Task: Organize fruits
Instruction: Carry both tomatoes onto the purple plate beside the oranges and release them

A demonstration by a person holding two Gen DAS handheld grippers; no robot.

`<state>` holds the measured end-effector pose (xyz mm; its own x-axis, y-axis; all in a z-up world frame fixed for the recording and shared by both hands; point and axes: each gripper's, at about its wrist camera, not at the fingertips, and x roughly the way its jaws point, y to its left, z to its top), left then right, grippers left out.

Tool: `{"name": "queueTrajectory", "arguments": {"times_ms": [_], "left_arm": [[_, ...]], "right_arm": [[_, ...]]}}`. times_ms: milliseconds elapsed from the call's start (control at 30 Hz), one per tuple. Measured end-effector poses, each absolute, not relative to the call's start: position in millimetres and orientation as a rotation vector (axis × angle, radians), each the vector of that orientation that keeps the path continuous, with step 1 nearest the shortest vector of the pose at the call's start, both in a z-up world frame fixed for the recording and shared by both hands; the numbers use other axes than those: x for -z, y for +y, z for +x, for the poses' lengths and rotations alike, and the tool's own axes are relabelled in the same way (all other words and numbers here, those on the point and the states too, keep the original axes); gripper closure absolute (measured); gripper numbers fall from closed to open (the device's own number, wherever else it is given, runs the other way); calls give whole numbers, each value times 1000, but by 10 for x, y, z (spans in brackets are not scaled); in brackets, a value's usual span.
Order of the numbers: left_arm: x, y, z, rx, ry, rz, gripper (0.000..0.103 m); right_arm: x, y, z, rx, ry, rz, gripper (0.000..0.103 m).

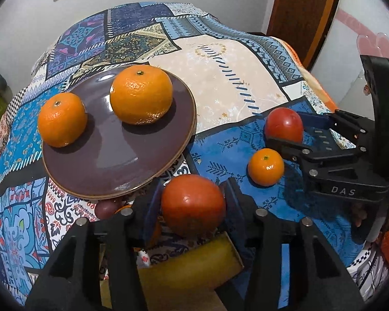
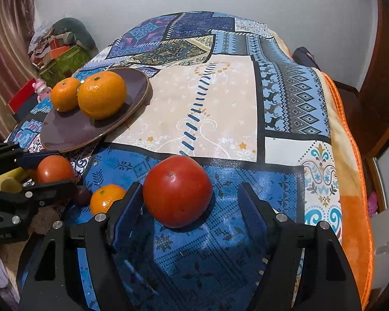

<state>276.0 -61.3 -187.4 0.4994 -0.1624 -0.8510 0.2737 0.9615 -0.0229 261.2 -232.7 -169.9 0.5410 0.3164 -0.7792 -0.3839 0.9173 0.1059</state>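
While left tool (image 1: 193, 202) clamps tomato (image 1: 193, 204), right tool (image 2: 186, 207) gapes

Bright indoor light; glare on the plate (image 1: 122, 155); fisheye-bent, vignetted edges.

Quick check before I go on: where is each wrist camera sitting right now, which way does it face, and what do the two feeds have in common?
Left wrist: sits behind the left gripper, facing forward across the patterned tablecloth; its fingers flank a tomato; the right gripper shows at right.
Right wrist: sits behind the right gripper, open around a second tomato, facing the far wall; the left gripper shows at lower left.
Shared: purple plate with two oranges, a loose orange, both tomatoes.
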Motion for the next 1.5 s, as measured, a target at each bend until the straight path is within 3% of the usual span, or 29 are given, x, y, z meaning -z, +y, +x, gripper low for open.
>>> {"name": "queueTrajectory", "arguments": {"times_ms": [100,967,1500], "left_arm": [[1861,-573,2765,271,1015,94,56],[1156,23,2672,190,851,-2,57],[1299,372,2951,140,887,-33,57]], "right_arm": [[1678,-2291,2588,-457,915,-73,55],[1106,-1776,2531,-561,768,-77,56],[1300,-1279,2649,-629,820,-119,56]]}}
